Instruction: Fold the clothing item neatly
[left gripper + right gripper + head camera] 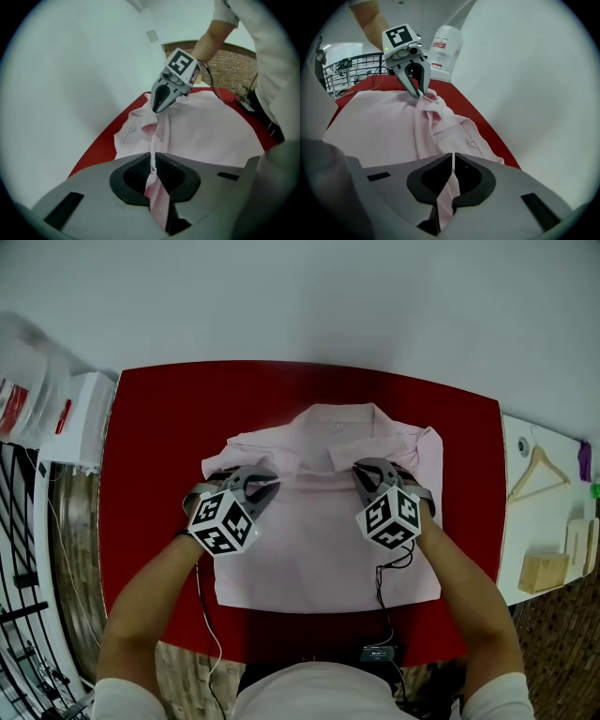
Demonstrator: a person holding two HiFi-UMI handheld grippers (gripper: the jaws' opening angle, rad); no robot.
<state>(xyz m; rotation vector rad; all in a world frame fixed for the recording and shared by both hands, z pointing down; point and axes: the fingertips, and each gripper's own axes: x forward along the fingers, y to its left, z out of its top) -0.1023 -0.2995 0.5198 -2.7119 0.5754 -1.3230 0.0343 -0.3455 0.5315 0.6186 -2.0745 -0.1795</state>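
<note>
soft, even indoor light, bright, with only faint diffuse shadows. the pink shirt (319, 531) looks slightly washed out against the saturated red table (150, 521). both gripper views are fisheye: dark rounded corners, bent edges, and the bottom of each frame out of focus.

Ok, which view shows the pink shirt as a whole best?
The head view: the whole pink shirt lies spread on the red table. Each gripper view shows only part, with a fold pinched in its jaws.

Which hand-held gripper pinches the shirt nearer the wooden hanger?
The right hand-held gripper pinches the pink shirt toward the hanger; the left hand-held gripper, the opposite side.
</note>
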